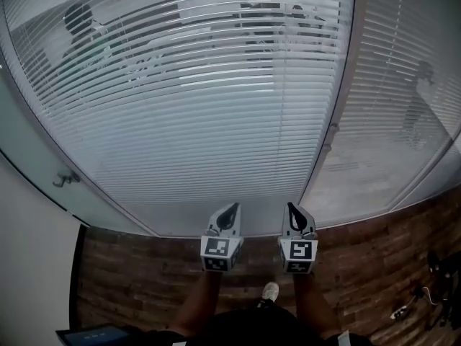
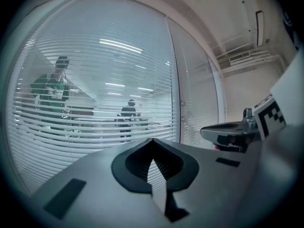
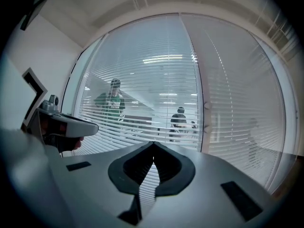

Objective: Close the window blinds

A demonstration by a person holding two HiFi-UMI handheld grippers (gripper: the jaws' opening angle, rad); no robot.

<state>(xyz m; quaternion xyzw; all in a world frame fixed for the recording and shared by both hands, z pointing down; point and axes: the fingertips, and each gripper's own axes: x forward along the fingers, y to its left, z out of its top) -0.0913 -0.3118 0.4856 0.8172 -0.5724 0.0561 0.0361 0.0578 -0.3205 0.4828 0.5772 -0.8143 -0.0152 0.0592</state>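
- White slatted blinds (image 1: 180,107) are seen hanging behind the glass of a large window. They fill it from its top edge down to its bottom edge.
- The slats are laid with their long axis level, from the window's left edge to the upright frame post (image 1: 333,121) at its right edge. They are stacked one above another down the whole height.
- The slats are turned near flat, so gaps are left between them and the room beyond is seen in stripes.
- Through those gaps a person in a green top (image 2: 57,87) is seen towards the window's left edge, and a second person in dark clothes (image 2: 129,114) nearer the post.
- Right of the post a second blind (image 1: 403,85) is hung in the next pane. Its slats also run level, and only a dim figure is made out behind it.
- The left gripper (image 1: 232,207) is held before the window's bottom edge, pointed at the blinds and apart from them. Its jaws are pressed together at the tips, with nothing caught between them.
- The right gripper (image 1: 291,207) is held just beside it, near the foot of the post, and is likewise pointed at the blinds. Its jaws are pressed together and empty.
- A brown wooden floor (image 1: 144,272) is seen below the window, and a pale shoe (image 1: 270,291) is set on it between the two arms.
- A small handle (image 1: 67,179) is fixed on the panel beyond the window's left edge.
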